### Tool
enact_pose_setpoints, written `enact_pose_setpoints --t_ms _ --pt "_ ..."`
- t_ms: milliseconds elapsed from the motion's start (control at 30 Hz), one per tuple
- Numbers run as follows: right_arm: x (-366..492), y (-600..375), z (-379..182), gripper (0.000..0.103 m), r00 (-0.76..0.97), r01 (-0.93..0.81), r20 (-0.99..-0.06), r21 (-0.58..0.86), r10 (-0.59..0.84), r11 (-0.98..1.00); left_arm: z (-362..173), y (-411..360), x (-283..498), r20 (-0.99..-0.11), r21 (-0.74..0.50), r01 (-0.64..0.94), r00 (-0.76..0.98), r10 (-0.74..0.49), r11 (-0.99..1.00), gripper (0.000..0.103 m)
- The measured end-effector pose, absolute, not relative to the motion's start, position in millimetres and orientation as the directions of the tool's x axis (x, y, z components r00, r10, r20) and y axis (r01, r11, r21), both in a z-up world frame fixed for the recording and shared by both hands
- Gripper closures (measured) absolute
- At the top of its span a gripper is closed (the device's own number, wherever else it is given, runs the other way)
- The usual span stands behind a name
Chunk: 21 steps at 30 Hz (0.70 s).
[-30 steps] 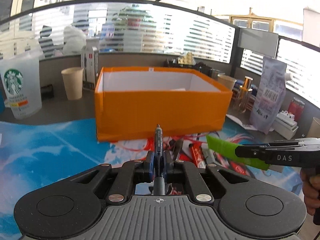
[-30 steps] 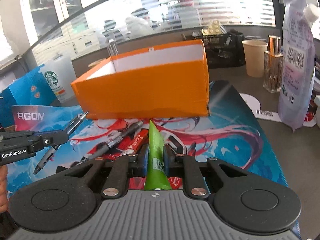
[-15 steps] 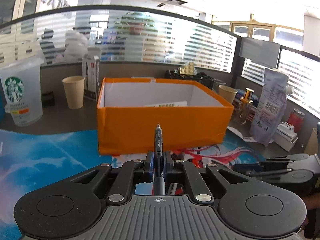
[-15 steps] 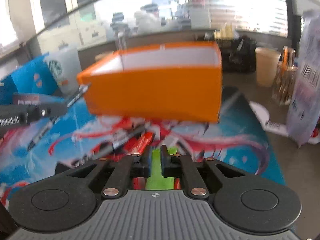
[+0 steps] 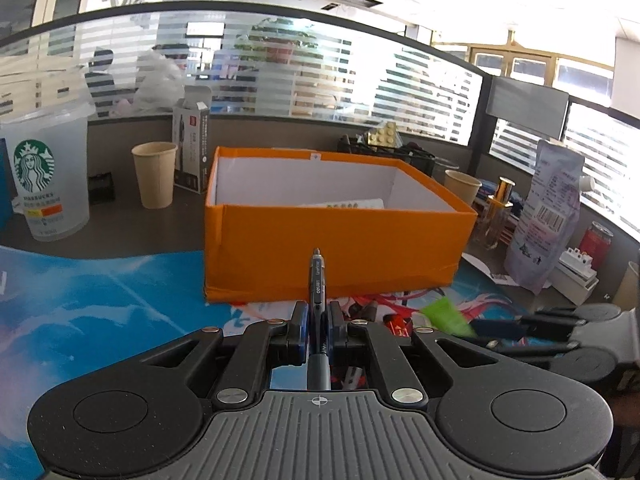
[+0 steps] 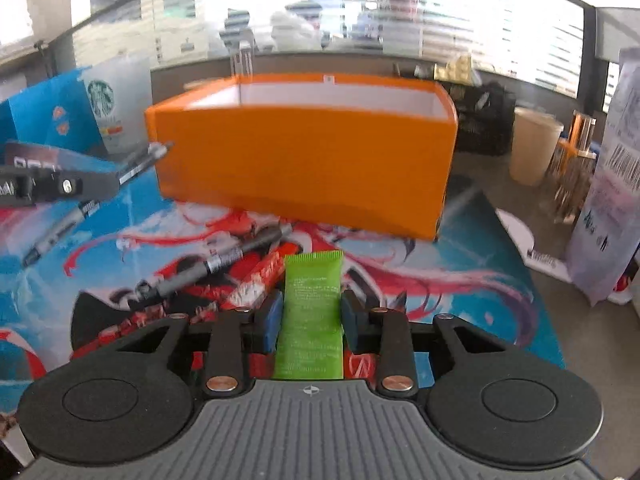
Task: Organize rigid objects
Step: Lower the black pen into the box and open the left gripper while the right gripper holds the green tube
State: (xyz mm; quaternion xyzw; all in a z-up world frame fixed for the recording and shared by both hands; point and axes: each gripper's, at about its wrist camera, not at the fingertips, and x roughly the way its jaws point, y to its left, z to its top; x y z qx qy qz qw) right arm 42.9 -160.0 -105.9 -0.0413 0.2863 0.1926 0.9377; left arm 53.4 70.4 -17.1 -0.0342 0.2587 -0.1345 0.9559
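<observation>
My left gripper (image 5: 318, 320) is shut on a dark blue pen (image 5: 317, 280) that points at the orange box (image 5: 332, 248). The box is open on top, white inside, with a flat pale item lying in it. My right gripper (image 6: 310, 314) holds a green tube (image 6: 312, 304) lying flat between its pads, with the box (image 6: 304, 160) just ahead. In the right wrist view the left gripper (image 6: 52, 186) and its pen (image 6: 144, 158) are at the left. In the left wrist view the right gripper (image 5: 532, 326) and the green tube (image 5: 444, 314) are at the lower right.
Pens (image 6: 216, 262) and a red packet (image 6: 260, 276) lie on the printed mat (image 6: 460, 280) in front of the box. A Starbucks cup (image 5: 48, 172), paper cups (image 5: 154, 174), a pen carton (image 5: 192, 148), a purple pouch (image 5: 548, 216) and bottles (image 5: 498, 212) surround the box.
Both grippers have risen with their objects. The left gripper now looks down into the box. The green tube has turned from edge-on to flat between the right pads, which stand wider apart.
</observation>
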Motion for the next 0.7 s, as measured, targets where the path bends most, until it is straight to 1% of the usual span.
enact_pose_setpoints --t_ms 200,700 --pt "47.6 -161.1 -78.9 0.074 0.805 -0.381 -0.485 0.019 0.342 0.924 -3.6 71.5 57.0 -0.46 -0.126 0.239 0.846 -0.27 0.963 0.096" --pt "65.1 -153.6 -12.2 0.074 0.869 -0.408 -0.298 0.018 0.395 0.913 40.0 71.1 78.1 -0.363 -0.109 0.231 0.896 -0.255 0.967 0.096"
